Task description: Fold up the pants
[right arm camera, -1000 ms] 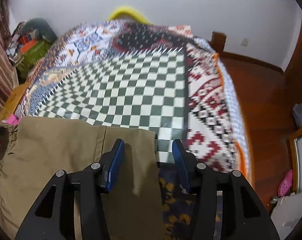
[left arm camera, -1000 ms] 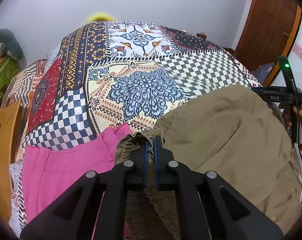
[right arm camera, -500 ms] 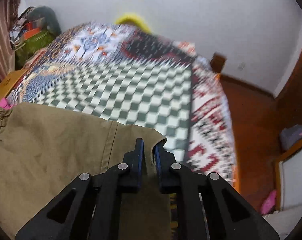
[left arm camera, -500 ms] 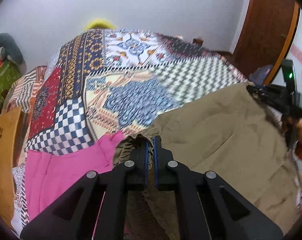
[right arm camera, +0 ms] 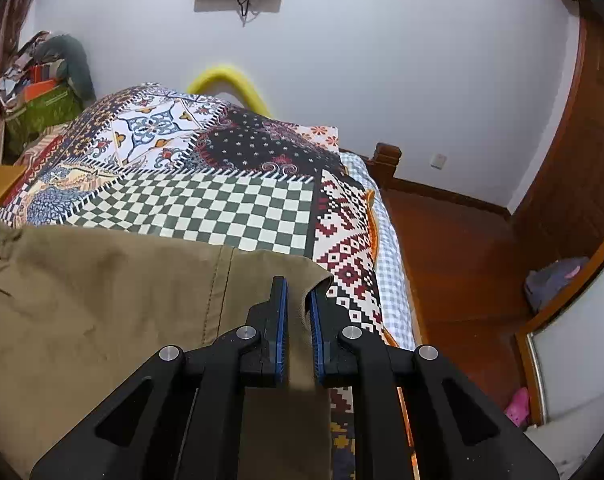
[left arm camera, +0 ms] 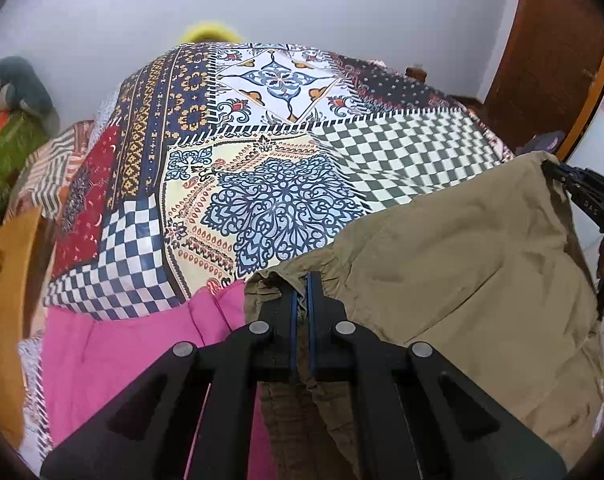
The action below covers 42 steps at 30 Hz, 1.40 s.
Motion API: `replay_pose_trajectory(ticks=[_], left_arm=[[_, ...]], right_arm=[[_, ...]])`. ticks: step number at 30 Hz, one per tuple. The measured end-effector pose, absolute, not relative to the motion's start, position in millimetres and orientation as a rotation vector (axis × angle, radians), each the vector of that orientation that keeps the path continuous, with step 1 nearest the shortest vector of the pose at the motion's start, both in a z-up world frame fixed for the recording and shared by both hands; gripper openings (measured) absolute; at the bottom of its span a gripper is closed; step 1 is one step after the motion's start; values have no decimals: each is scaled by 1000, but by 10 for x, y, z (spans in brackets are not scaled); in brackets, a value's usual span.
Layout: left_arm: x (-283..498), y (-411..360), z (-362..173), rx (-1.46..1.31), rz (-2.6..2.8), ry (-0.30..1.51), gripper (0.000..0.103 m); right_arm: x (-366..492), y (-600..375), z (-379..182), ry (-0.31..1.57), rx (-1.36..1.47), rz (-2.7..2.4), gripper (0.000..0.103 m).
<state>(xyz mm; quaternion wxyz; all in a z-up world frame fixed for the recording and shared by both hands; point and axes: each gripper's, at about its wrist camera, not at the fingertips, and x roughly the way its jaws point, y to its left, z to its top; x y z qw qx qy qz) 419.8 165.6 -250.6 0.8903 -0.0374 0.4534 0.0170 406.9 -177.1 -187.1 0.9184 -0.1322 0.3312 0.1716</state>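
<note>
The brown pants [left arm camera: 454,264] lie at the near end of a bed with a patchwork blanket [left arm camera: 261,168]. In the left view they fill the lower right of the frame. The left gripper [left arm camera: 300,292] sits at the bottom middle, and its two blue pads are pinched tight on the bunched waist of the pants. A pink cloth [left arm camera: 121,352] lies just to the left of it, touching the pants. At the right edge of that view, the other gripper holds the far corner of the pants up. In the right view the pants [right arm camera: 101,300] fill the lower left. The right gripper [right arm camera: 297,300] has just been closing, and now it is nearly closed, with the corner of the pants squeezed between its pads.
</note>
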Motion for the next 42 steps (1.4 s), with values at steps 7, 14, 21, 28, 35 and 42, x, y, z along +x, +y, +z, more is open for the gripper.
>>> replay_pose_trajectory(ticks=[7, 14, 21, 28, 35, 42], left_arm=[[4007, 1641, -2093, -115, -3, 874, 3], [3719, 1474, -1674, -102, -40, 815, 3], [3327, 1362, -1374, -111, -69, 786, 3], [2906, 1281, -1251, -121, -92, 783, 3], [2463, 1207, -1223, -133, -111, 788, 3], [2074, 1169, -1245, -157, -129, 800, 3]], right_arm=[[3954, -1877, -1616, 664, -162, 399, 10], [3628, -2024, -1229, 614, -95, 436, 9], [3251, -2175, -936, 582, -47, 461, 9], [2910, -2273, -837, 577, -16, 471, 9], [2555, -2334, -785, 572, 14, 487, 9], [2203, -2396, -808, 580, 36, 502, 9]])
